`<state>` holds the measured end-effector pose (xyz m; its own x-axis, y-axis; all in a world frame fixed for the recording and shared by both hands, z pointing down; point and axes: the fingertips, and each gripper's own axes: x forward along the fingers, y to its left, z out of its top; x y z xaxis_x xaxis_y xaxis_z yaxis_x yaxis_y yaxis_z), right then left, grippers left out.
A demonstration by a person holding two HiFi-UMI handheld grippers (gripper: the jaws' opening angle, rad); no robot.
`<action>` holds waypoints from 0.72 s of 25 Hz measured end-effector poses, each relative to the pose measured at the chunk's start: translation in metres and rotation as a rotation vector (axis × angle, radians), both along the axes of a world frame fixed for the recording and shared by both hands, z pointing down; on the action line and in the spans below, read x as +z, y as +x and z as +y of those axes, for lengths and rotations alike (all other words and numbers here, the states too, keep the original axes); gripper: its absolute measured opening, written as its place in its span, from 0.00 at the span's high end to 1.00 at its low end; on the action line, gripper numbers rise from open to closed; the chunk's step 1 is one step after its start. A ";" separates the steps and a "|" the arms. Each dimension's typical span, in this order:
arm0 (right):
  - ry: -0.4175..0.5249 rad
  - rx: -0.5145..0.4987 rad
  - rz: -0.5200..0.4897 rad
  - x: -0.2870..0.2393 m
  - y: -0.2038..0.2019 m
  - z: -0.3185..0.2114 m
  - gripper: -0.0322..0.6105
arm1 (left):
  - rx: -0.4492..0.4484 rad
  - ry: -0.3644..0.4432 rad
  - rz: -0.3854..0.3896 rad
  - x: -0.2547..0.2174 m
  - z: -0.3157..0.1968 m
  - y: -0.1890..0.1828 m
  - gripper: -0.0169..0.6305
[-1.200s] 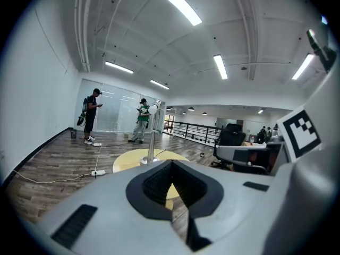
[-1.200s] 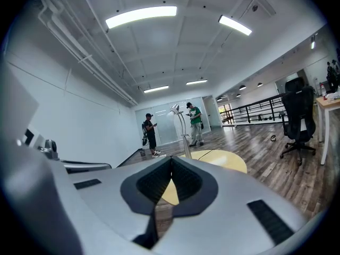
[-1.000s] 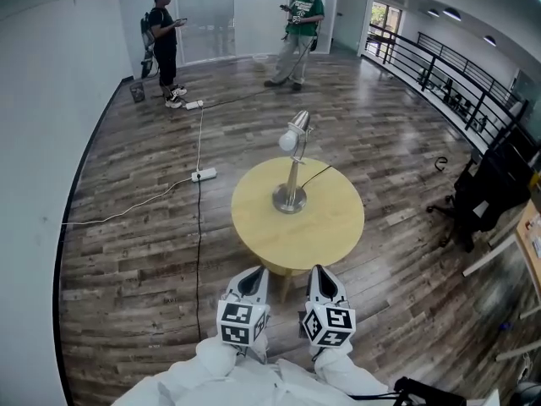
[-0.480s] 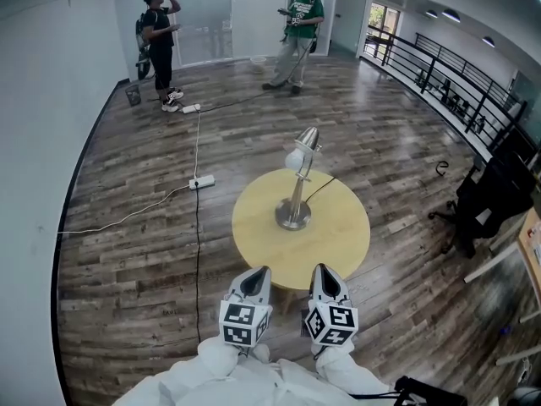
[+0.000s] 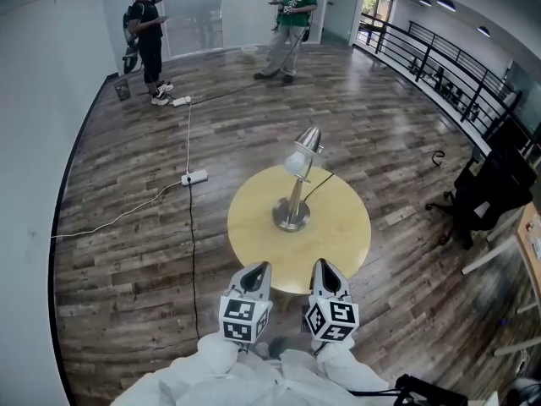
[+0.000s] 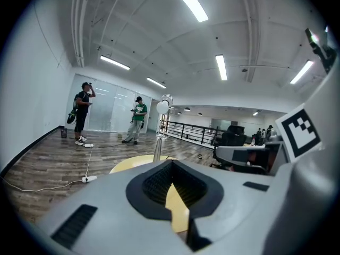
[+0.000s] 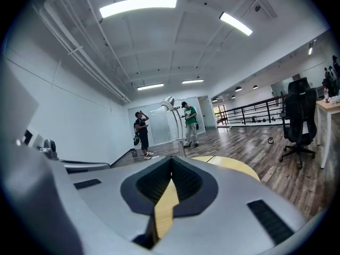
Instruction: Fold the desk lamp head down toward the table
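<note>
A silver desk lamp (image 5: 293, 191) stands upright on its round base at the middle of a round yellow table (image 5: 254, 235), its head (image 5: 303, 152) raised and tipped to the left. My left gripper (image 5: 258, 267) and right gripper (image 5: 322, 265) are side by side at the table's near edge, both shut and empty, well short of the lamp. In the left gripper view the lamp (image 6: 159, 134) rises beyond the shut left gripper (image 6: 171, 166). The right gripper view shows the lamp (image 7: 177, 124) past the right gripper (image 7: 171, 161), with the table (image 7: 236, 166) ahead.
A power strip (image 5: 194, 178) with white and black cables lies on the wood floor left of the table. Two people (image 5: 145, 32) (image 5: 289, 19) stand far back. A black office chair (image 5: 486, 197) and a desk edge (image 5: 531, 235) are at the right, a railing (image 5: 439, 66) beyond.
Both grippers have moved forward together toward the table, whose near edge now reaches their tips. The lamp stands as before. The person at the back left has raised an arm.
</note>
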<state>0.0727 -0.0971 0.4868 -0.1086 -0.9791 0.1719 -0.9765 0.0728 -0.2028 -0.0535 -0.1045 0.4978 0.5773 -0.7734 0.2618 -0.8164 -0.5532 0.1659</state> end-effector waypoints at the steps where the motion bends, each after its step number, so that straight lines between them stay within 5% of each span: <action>1: -0.001 0.004 0.001 0.000 0.002 -0.003 0.93 | 0.004 -0.005 0.001 0.001 -0.003 0.002 0.97; 18: -0.006 -0.077 0.008 0.001 0.036 -0.099 0.93 | -0.068 -0.019 0.001 0.007 -0.093 0.038 0.97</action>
